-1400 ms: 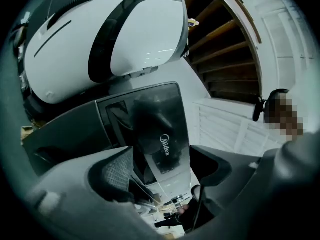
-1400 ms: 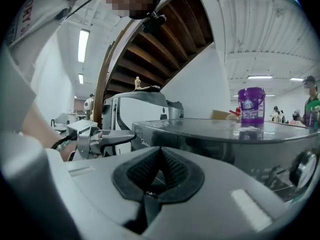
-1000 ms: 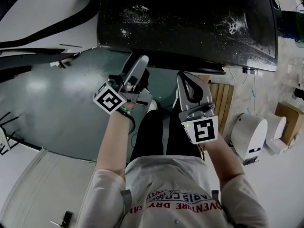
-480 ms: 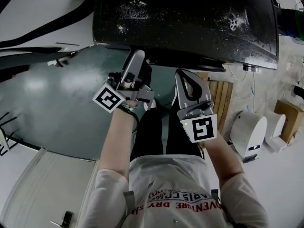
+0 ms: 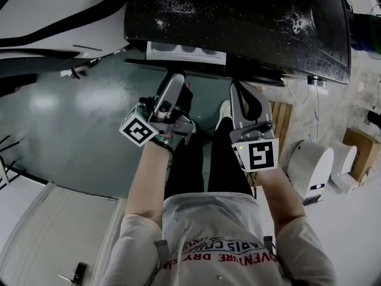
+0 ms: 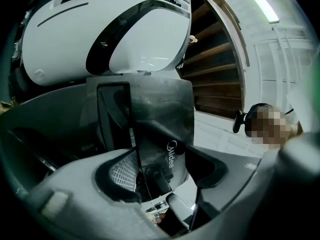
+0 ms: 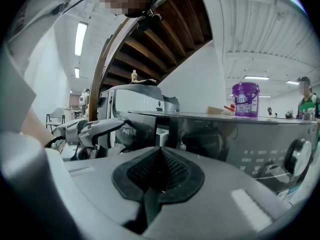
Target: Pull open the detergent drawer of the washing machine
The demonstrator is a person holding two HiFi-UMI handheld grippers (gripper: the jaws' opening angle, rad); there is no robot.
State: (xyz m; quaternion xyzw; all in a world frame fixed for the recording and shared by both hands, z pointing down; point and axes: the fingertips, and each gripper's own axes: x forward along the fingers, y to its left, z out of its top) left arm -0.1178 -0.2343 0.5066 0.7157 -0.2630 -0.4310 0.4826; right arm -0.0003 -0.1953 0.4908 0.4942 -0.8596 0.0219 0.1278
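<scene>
The black washing machine (image 5: pixel 238 22) fills the top of the head view. Its detergent drawer (image 5: pixel 186 50) stands pulled out, white compartments showing. My left gripper (image 5: pixel 175 79) reaches up under the drawer's front. In the left gripper view the drawer's glossy dark front panel (image 6: pixel 160 119) stands between the jaws of the left gripper (image 6: pixel 165 164), which are closing, with the pads (image 6: pixel 122 171) against it. My right gripper (image 5: pixel 241 91) hovers beside it at the machine's front, shut and empty, and in its own view the right gripper's (image 7: pixel 157 176) pads meet.
A purple tub (image 7: pixel 245 99) stands on the washer's top and a control dial (image 7: pixel 300 156) sits at its right. A white appliance (image 5: pixel 312 168), wooden slats (image 5: pixel 280 124) and a cardboard box (image 5: pixel 360 151) lie to the right. The person's legs are below the grippers.
The detergent drawer has slid out of the machine's front, its white compartments now showing. My left gripper drew back toward the person with it. The right gripper barely shifted.
</scene>
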